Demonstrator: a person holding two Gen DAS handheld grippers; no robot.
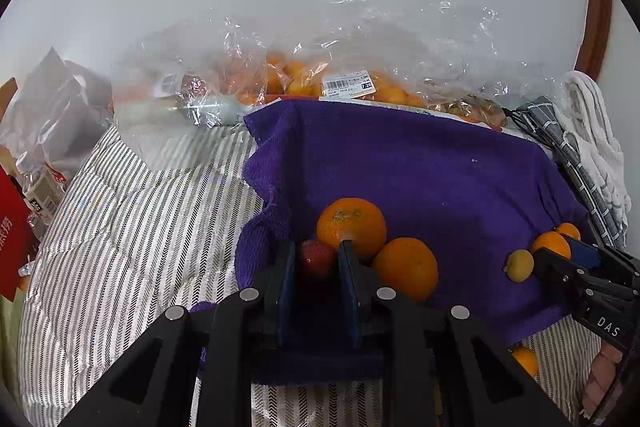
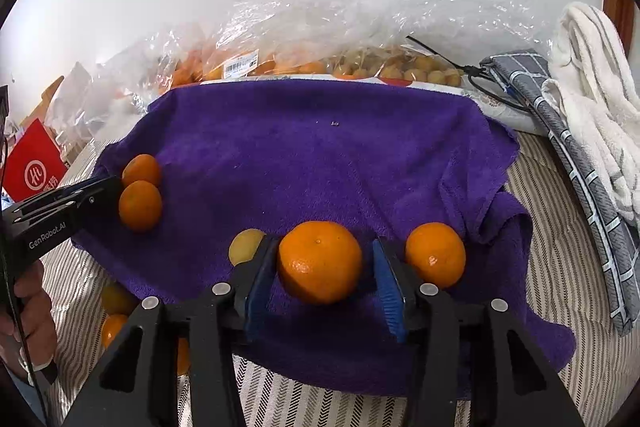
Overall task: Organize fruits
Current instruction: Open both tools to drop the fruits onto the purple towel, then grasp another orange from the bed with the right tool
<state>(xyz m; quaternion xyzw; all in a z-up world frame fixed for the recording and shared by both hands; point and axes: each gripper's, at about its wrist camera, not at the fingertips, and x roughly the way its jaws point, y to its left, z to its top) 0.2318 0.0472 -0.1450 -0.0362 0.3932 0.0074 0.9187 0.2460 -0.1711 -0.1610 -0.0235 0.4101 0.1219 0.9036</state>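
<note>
Step in hand, as judged: sorting loose fruit by kind on the purple towel [image 2: 320, 155], which lies over a striped bedcover [image 1: 132, 219]. Left claw [image 1: 318, 263] is closed on a small red fruit [image 1: 316, 257], held just beside two oranges [image 1: 352, 227] that touch each other on the towel's left part. Right claw [image 2: 320, 263] stands wide apart around a large orange [image 2: 320, 261]; the left pad looks to be touching or nearly touching it, the right pad is clear of the peel, so no grip yet. Another orange [image 2: 436, 253] sits just to its right, and a small yellow fruit [image 2: 246, 247] just to its left, partly hidden by the finger. More fruit lies off the towel at lower left of the right wrist view. Next move, likely: right claw closes gently on the round orange, centred, or it will roll; left carries the red fruit away from the citrus. Writing: "GenRobot.AI" on the left gripper body [image 2: 46, 235]; "DAS" on the right gripper body [image 1: 608, 325]; a barcode price sticker [image 1: 348, 85] on the clear bags [image 1: 360, 39] behind, print too small; a red packet [image 2: 34, 171] with a round white logo.
</note>
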